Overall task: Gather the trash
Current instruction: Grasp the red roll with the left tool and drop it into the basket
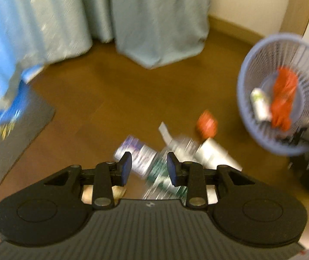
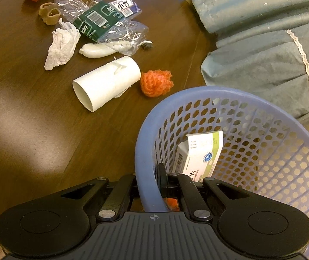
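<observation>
Left gripper (image 1: 149, 168) open-jawed above crushed bottle (image 1: 165, 173) on the floor; right gripper (image 2: 148, 182) clamped on basket (image 2: 262, 112) rim.

Best lowered squarely astride the bottle before closing, basket kept tilted toward the litter.

Pale teal curtains (image 1: 158, 21) hang in folds to the brown wooden floor (image 1: 111, 91), filling the left wrist view from ten to one o'clock, with a cream wall (image 1: 247, 0) at one o'clock. A grey mat (image 1: 18, 130) lies at nine o'clock, partly under blue patterned fabric (image 1: 0, 117). In the right wrist view, teal bedding with a lace trim (image 2: 284, 65) fills two o'clock
</observation>
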Available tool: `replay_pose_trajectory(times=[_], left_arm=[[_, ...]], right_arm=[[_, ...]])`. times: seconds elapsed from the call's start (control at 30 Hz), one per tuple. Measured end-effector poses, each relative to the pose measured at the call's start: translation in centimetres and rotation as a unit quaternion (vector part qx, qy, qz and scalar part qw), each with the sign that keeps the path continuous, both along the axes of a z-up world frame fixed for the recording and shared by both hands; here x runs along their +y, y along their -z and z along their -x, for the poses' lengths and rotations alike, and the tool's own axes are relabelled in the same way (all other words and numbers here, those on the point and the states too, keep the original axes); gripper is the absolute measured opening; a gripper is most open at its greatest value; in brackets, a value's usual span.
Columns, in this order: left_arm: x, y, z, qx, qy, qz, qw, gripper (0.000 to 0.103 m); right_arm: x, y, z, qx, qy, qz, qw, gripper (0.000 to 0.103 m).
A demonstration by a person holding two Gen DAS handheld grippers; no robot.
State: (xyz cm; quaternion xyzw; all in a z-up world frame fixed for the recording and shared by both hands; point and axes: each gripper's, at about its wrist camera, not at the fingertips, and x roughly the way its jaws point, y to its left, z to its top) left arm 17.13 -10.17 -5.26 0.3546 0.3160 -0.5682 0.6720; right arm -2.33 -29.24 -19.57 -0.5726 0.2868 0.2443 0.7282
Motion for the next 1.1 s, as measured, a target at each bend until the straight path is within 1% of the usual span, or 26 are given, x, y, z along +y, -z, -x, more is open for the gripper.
replay_pose_trajectory(times=[0.1,0.17,0.27,0.33,0.47,0.57,0.83,1.1], left_arm=[[2.7,2.2,-0.9,-0.012,0.013,-0.030,0.9994,0.030],[4.7,3.7,-1.3,-0.009,0.017,-0.055,0.9983,0.030],[6.2,5.9,-0.7,-0.016,0.042,-0.084,0.9955,0.030],[6.9,7.0,-0.4,-0.016,0.048,-0.097,0.9940,0.030],[7.1,9.2,-0.3,-0.011,0.043,-0.120,0.9917,0.030],[7.4,10.9,0.1,-0.010,0.067,-0.137,0.9882,0.030],[7.3,13.4,0.0,0.000,0.067,-0.155,0.9855,0.030],[6.8,14.4,0.3,0.000,0.074,-0.173,0.9822,0.029]], right_arm=[[0.2,0.3,0.0,0.002,0.001,0.005,1.000,0.000],[0.3,0.5,0.0,0.002,0.003,0.009,1.000,0.000],[0.5,0.6,-0.2,0.001,0.006,0.013,1.000,0.000],[0.7,0.6,-0.5,0.001,0.012,0.013,1.000,0.000],[1.1,0.7,-0.9,0.001,0.016,0.013,1.000,0.000],[1.2,0.8,-0.9,0.001,0.013,0.016,1.000,0.000],[0.9,1.0,-0.9,0.003,0.012,0.021,1.000,0.001],[0.8,1.1,-0.8,0.004,0.010,0.023,1.000,0.001]])
